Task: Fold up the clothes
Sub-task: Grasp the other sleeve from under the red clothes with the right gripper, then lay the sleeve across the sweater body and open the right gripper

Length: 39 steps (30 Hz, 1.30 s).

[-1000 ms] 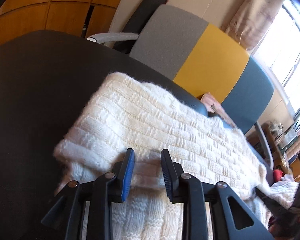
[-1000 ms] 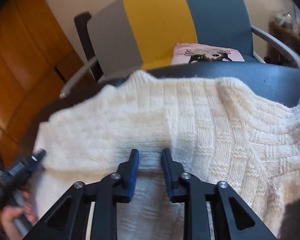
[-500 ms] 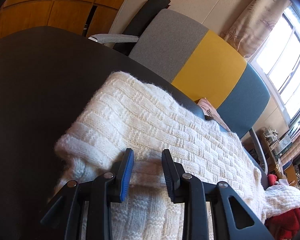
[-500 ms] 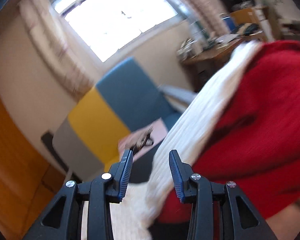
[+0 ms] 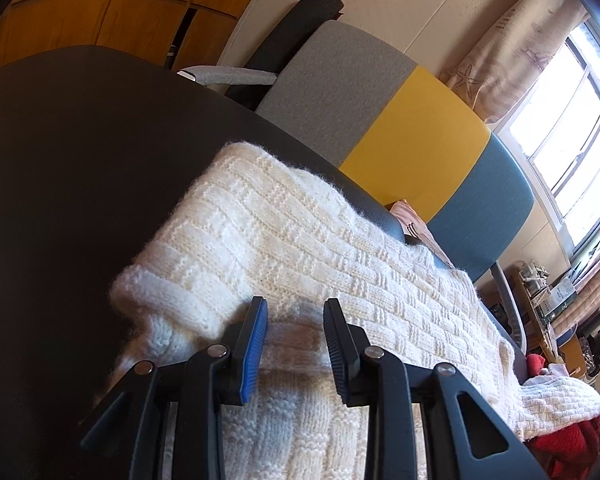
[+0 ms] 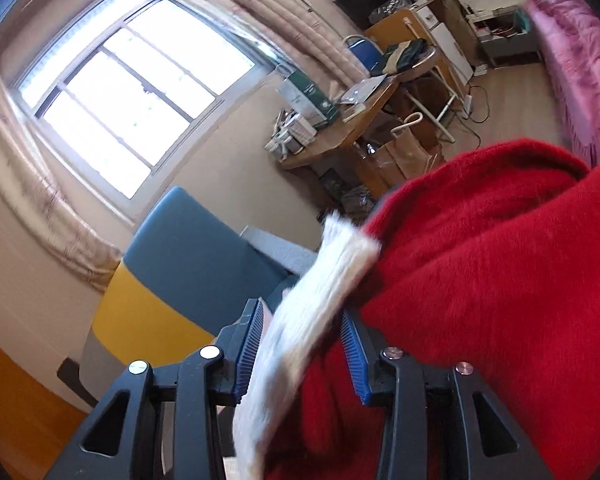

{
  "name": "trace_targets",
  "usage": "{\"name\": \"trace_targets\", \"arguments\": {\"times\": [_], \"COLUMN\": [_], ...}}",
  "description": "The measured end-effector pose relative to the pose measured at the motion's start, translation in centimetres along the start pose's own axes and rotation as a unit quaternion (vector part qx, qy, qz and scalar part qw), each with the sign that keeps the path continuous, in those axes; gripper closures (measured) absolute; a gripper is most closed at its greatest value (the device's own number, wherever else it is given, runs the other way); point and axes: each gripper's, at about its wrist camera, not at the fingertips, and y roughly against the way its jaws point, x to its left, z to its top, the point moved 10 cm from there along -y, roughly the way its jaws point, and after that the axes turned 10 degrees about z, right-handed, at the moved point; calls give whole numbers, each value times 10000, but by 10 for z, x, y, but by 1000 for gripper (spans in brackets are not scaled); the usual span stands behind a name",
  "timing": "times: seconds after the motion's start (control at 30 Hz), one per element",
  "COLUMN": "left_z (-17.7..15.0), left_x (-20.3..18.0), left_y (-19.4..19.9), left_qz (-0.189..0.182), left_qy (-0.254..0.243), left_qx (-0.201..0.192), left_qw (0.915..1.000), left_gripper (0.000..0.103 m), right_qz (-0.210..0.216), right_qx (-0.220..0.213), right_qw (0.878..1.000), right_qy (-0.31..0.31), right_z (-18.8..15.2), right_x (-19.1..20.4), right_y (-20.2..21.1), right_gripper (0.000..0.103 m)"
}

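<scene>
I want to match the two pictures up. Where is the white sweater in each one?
Left wrist: the white sweater fills the middle, spread on the black table.
Right wrist: a blurred white strip at bottom centre, beside red cloth.
Shared landmark: the grey, yellow and blue chair.

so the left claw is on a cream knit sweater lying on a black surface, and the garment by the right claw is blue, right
Not quite: the garment by the right claw is red, not blue, as the right wrist view shows. The rest holds: in the left wrist view the left claw is on the cream knit sweater, which lies on the black surface.
</scene>
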Motion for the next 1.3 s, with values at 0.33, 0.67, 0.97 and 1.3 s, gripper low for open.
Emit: {"name": "trace_targets", "arguments": {"times": [0.33,0.67,0.97,1.3], "left_z": [1,2,1,1], "left_x": [1,2,1,-1], "left_y": [-1,-1,-1,-2], "left_qz": [-53,-128,-95,-53], "left_qy": [33,85,35,-15], "left_qx": [-1,0,-32,-48], "left_qw": [10000,9999,9999,10000], "left_gripper": [74,74,74,74], "right_qz": [585,1828,2453,2426], "right_qx": [242,1717,2962,4304], "right_qw": [9894,9418,8817,8126], "right_qy": [1310,2237,2733,3092], "right_z": [-37,-234,-417,-544], "right_x": [89,228,272,239], "right_y": [-4,-37,-46,-60], "right_gripper": [96,96,96,83]}}
